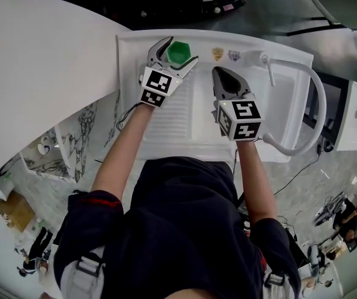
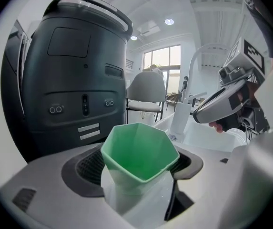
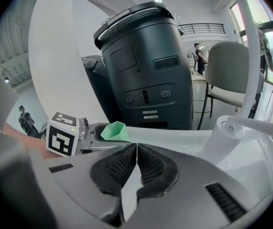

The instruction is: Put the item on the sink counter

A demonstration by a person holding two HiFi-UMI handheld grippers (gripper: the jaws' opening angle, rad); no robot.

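Observation:
A green faceted cup (image 1: 178, 53) stands upright at the back of the white sink counter (image 1: 134, 48), left of the basin. My left gripper (image 1: 179, 50) reaches around it, jaws spread wide on either side; in the left gripper view the cup (image 2: 138, 154) fills the gap between the dark pads (image 2: 86, 168), which do not visibly press on it. My right gripper (image 1: 219, 73) hovers to the right over the ribbed drainboard (image 1: 172, 114), shut and empty, its pads (image 3: 148, 168) meeting. The cup (image 3: 113, 130) also shows in the right gripper view, to its left.
A curved white faucet (image 1: 315, 104) arches over the basin (image 1: 287, 98) at the right. Behind the counter stands a large dark machine (image 2: 74, 80), with a grey chair (image 2: 146, 92) beyond it. A white rounded surface (image 1: 41, 73) lies to the left.

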